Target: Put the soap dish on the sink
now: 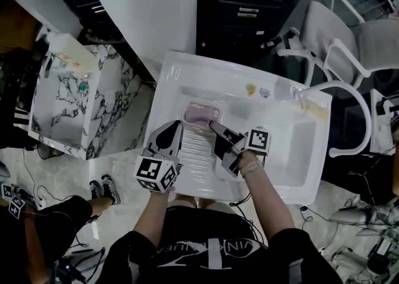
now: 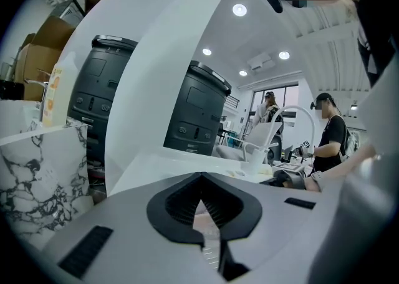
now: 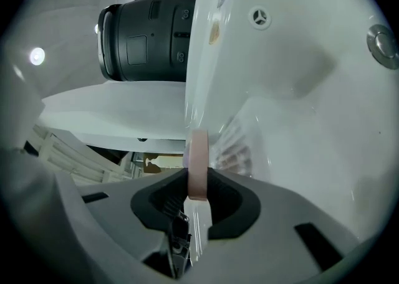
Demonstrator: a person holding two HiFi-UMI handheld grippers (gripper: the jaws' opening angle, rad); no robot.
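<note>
The pink soap dish [image 1: 201, 113] hangs low over the ribbed floor of the white sink [image 1: 181, 68], near the basin's back wall. My right gripper [image 1: 214, 127] is shut on the dish's right edge. In the right gripper view the dish [image 3: 198, 152] stands edge-on between the jaws, with the sink's white wall behind it. My left gripper [image 1: 176, 126] sits just left of the dish, its jaws together and nothing held. In the left gripper view the left gripper [image 2: 201, 180] shows only a thin slit between its jaws, with a bit of pink and the ribbed floor showing through.
A curved white faucet [image 1: 340, 93] rises at the sink's right end. A marble-patterned cabinet [image 1: 81, 102] stands to the left of the sink. White chairs [image 1: 349, 40] are behind it on the right. Dark cabinets [image 1: 249, 9] stand behind the sink. People stand in the room [image 2: 327, 133].
</note>
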